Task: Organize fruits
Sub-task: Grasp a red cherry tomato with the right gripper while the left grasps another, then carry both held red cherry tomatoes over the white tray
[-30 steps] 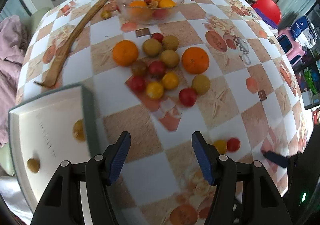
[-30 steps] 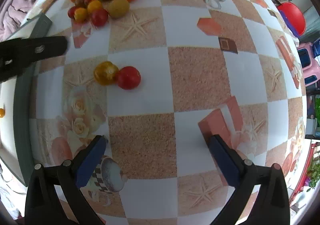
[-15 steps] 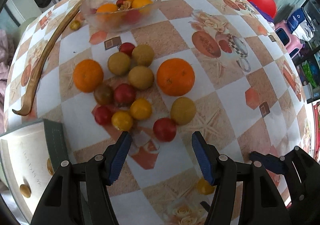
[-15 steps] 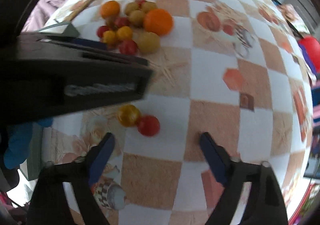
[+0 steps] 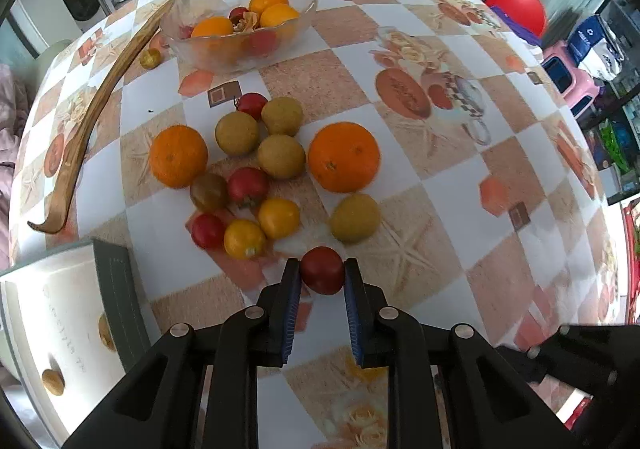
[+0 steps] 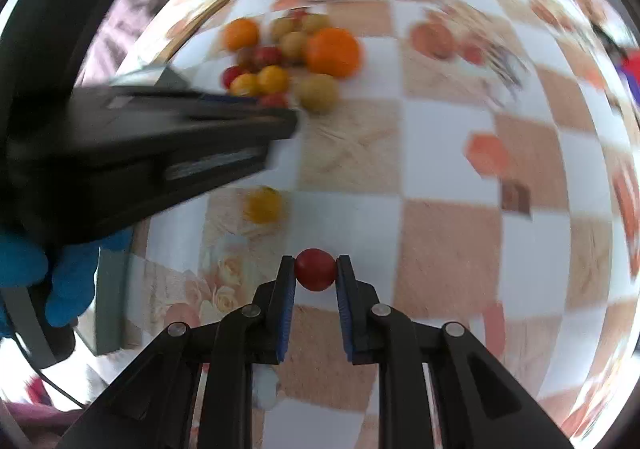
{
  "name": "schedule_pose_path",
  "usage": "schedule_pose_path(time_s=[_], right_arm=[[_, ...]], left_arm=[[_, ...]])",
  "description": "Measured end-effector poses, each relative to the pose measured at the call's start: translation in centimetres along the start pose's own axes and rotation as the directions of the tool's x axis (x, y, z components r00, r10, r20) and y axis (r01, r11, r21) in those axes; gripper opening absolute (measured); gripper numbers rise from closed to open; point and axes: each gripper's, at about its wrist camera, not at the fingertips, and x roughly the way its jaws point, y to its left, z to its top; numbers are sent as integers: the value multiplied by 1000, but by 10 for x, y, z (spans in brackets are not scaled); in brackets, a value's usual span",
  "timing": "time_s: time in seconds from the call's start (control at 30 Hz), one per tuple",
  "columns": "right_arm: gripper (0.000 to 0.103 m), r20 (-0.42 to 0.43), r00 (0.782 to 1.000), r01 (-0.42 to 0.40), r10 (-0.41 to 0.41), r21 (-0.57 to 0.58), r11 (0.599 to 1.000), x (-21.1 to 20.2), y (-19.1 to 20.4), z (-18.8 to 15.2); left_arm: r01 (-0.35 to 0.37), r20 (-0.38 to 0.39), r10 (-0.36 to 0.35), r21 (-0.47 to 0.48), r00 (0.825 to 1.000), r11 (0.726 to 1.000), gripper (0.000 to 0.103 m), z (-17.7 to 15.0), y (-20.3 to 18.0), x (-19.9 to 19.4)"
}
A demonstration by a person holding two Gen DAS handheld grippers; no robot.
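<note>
Fruits lie in a loose cluster [image 5: 264, 173] near the middle of the counter [image 5: 440, 209], probably waiting to be sorted. At the cluster's near side the left tool [image 5: 322, 277] pinches a red tomato [image 5: 322, 275]. The right tool [image 6: 315, 271] pinches another red tomato [image 6: 315, 269], closer to the near edge. Both tools point forward, low over the counter, so each tomato sits between the blue pads.

Count from my left claw's camera, loose on the desk: oranges, 2 [image 5: 178, 155] [image 5: 344, 156]; tan-green round fruits, 4 [image 5: 237, 133]; yellow tomatoes, 2 [image 5: 278, 218]; red tomatoes, 4 [image 5: 248, 186]; dark tomato, 1 [image 5: 208, 191]. Glass bowl, 1 [image 5: 240, 19], at 12 o'clock.
</note>
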Motion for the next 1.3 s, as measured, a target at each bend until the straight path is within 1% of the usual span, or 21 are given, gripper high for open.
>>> schedule_pose_path(time_s=[0.07, 0.13, 0.23, 0.3, 0.33, 0.37, 0.43, 0.47, 0.57, 0.73, 0.93, 1.1, 1.3], right_arm=[[22, 6, 1000, -18, 18, 55, 998, -6, -13, -1], [22, 10, 999, -31, 30, 92, 995, -16, -29, -12], [22, 15, 999, -46, 45, 138, 989, -20, -40, -13], [22, 17, 999, -51, 49, 157, 986, -17, -41, -17], [22, 17, 999, -50, 48, 161, 986, -16, -35, -10], [22, 17, 999, -51, 49, 165, 985, -15, -34, -11], [22, 16, 999, -53, 51, 170, 984, -17, -31, -14], [22, 15, 999, -53, 51, 170, 984, -20, -35, -24], [22, 16, 999, -48, 47, 163, 985, -24, -31, -25], [22, 16, 999, -48, 47, 145, 988, -24, -15, -14], [22, 14, 999, -50, 49, 90, 995, -27, 12, -3], [22, 9, 998, -68, 68, 39, 997, -25, 45, 7], [22, -4, 995, -95, 95, -45, 994, -17, 93, 20]], left_arm=[[15, -2, -15, -10, 1000, 1000, 23, -8, 3, -5], [21, -10, -22, -23, 1000, 1000, 23, -14, 5, -7], [32, -14, -32, -52, 999, 998, 23, -22, 12, -15], [33, -9, -34, -58, 999, 998, 23, -26, 14, -21], [32, -5, -33, -57, 999, 998, 23, -29, 16, -25], [31, -2, -32, -55, 999, 998, 23, -32, 17, -29], [32, 0, -32, -56, 999, 998, 23, -35, 19, -34], [33, 3, -33, -57, 999, 998, 23, -37, 21, -36], [36, 12, -35, -71, 999, 997, 23, -40, 25, -43], [34, 25, -32, -96, 999, 995, 23, -51, 40, -57], [20, 48, -14, -144, 999, 989, 23, -68, 66, -75], [1, 59, 10, -194, 998, 981, 23, -86, 93, -89], [-31, 50, 45, -253, 998, 967, 23, -112, 129, -96]])
